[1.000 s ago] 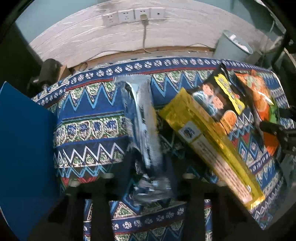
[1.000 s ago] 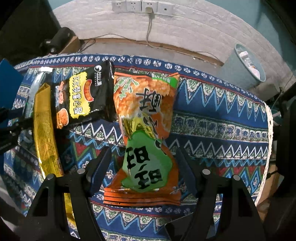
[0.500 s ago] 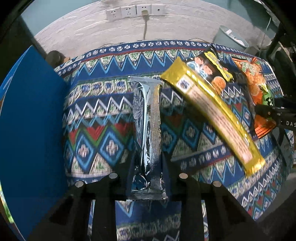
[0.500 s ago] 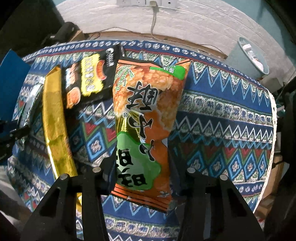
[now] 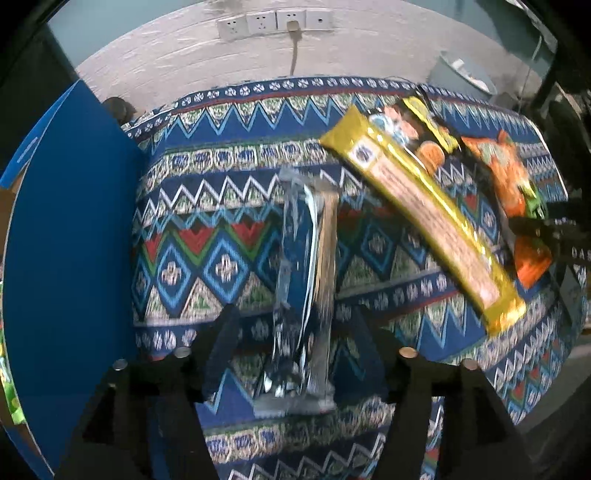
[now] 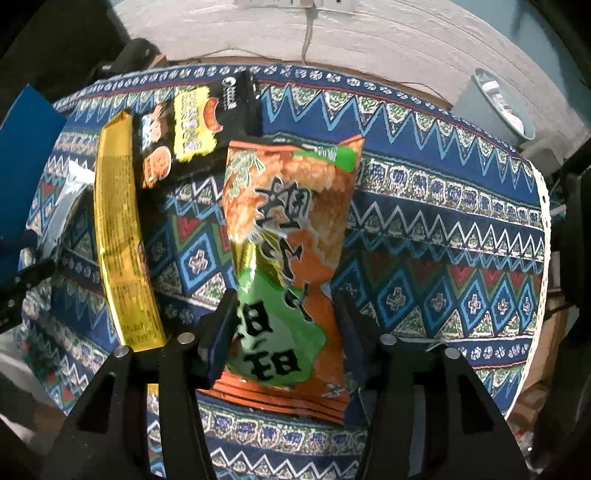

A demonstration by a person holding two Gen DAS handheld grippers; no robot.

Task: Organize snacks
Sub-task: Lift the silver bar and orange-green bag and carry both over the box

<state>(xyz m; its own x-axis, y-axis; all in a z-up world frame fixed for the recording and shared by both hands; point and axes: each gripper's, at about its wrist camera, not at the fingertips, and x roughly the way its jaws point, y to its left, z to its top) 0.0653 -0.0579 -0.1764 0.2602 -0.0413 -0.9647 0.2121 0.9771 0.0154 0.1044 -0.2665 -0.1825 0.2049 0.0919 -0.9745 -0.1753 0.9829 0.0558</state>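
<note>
**Two snack packs between the fingers, two more lying on the patterned cloth**

The left hand-held gripper [image 5: 291, 325] stands wide, its fingers on either side of a silver foil snack pack [image 5: 304, 280] with a clear gap at each side; the pack lies lengthwise between them on the bench [image 5: 221, 206], which is covered by a blue zigzag-patterned cloth. Whether the pads touch the pack cannot be told through the blur.

The right hand-held gripper [image 6: 284, 314] is closed narrow on the lower part of an orange and green snack bag [image 6: 284, 258], which is pinched in at the waist where the fingers press it. The bag's top end points away from the camera, towards the far edge of the bench.

Close to the right of the silver pack in the left wrist view lies a long gold snack pack [image 5: 424, 221], set at a slant; it sits between the two gripped items. A black snack bag with yellow print [image 6: 192, 129] lies at the gold pack's far end, partly under it, and its corner meets the top of the orange bag.

A blue box wall [image 5: 66, 258] stands upright against the left edge of the bench, just beside the silver pack's side of the cloth. Beyond the bench are a pale wall with a row of sockets [image 5: 273, 22], one with a cable plugged in, and a grey-blue waste bin [image 6: 495, 107] on the floor at the far right.
</note>
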